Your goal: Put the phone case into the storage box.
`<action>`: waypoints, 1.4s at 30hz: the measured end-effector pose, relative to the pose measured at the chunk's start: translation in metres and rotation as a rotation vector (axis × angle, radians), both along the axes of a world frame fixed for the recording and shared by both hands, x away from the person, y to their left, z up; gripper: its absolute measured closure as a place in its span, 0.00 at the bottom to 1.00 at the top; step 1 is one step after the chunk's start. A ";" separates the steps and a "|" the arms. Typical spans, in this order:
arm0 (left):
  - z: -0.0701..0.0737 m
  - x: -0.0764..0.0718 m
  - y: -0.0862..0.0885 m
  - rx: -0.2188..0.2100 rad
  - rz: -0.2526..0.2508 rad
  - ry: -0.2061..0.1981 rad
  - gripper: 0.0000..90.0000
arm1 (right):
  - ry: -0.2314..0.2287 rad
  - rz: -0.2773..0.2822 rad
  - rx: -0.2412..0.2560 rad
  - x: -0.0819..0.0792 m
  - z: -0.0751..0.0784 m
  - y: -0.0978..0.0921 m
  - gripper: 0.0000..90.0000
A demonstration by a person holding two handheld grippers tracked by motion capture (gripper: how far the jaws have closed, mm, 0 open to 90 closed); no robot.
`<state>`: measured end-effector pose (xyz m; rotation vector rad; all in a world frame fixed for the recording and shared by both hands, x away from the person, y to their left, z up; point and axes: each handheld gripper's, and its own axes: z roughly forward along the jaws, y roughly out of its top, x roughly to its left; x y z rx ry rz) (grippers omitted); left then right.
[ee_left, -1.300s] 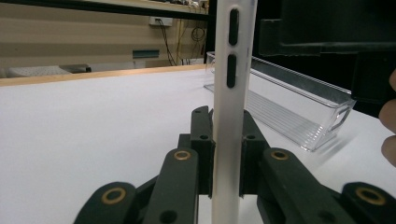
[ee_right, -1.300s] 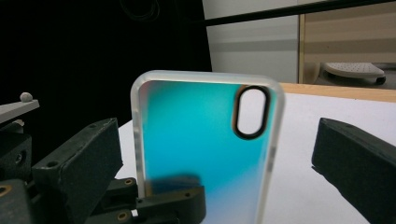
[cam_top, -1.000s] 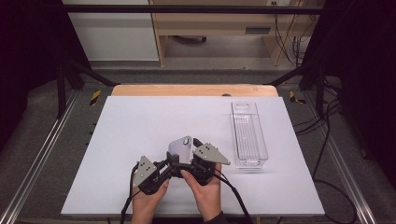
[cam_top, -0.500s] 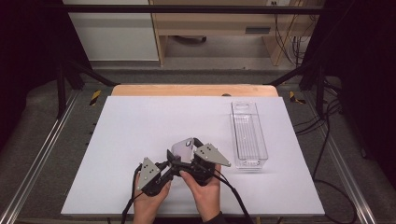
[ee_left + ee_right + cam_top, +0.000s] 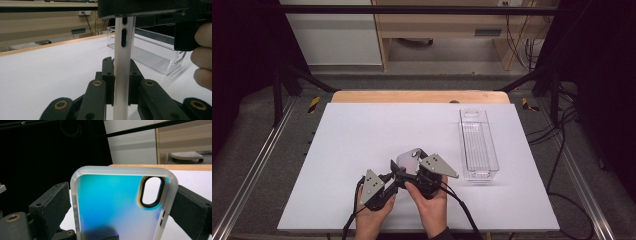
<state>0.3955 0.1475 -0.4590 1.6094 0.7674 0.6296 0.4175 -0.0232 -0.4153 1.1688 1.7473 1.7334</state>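
Note:
A translucent phone case (image 5: 408, 160) with a frosted rim and a black-ringed camera cutout is held above the white table (image 5: 362, 135) near its front edge. My left gripper (image 5: 396, 171) comes in from the lower left and is shut on the case. In the left gripper view the case (image 5: 123, 50) stands edge-on between the pads (image 5: 108, 75). My right gripper (image 5: 416, 169) reaches in from the right. In the right gripper view the case (image 5: 112, 202) glows blue, and the two pads (image 5: 50, 202) press its long sides.
A clear, ribbed plastic bin (image 5: 478, 145) lies lengthwise on the right side of the table, close to my right hand, and also shows as the bin (image 5: 155, 52) behind the case. Wooden furniture and cables stand beyond the table's far edge.
Both hands and the case have drifted slightly right and toward the front edge. The case has tipped a little flatter. Both grips stay the same.

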 end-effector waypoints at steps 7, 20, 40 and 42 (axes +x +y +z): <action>0.000 -0.002 -0.001 -0.003 0.009 -0.006 0.89 | -0.001 -0.010 0.014 -0.001 0.000 -0.001 0.15; 0.000 -0.002 -0.001 -0.002 0.003 -0.006 0.89 | 0.004 -0.028 0.004 -0.001 -0.001 0.000 0.18; -0.001 -0.002 -0.002 0.003 0.000 -0.003 0.89 | 0.019 -0.033 0.002 -0.002 -0.001 -0.001 0.19; -0.001 -0.002 -0.002 0.003 -0.001 -0.002 0.89 | 0.022 -0.032 -0.006 -0.002 0.000 -0.002 0.19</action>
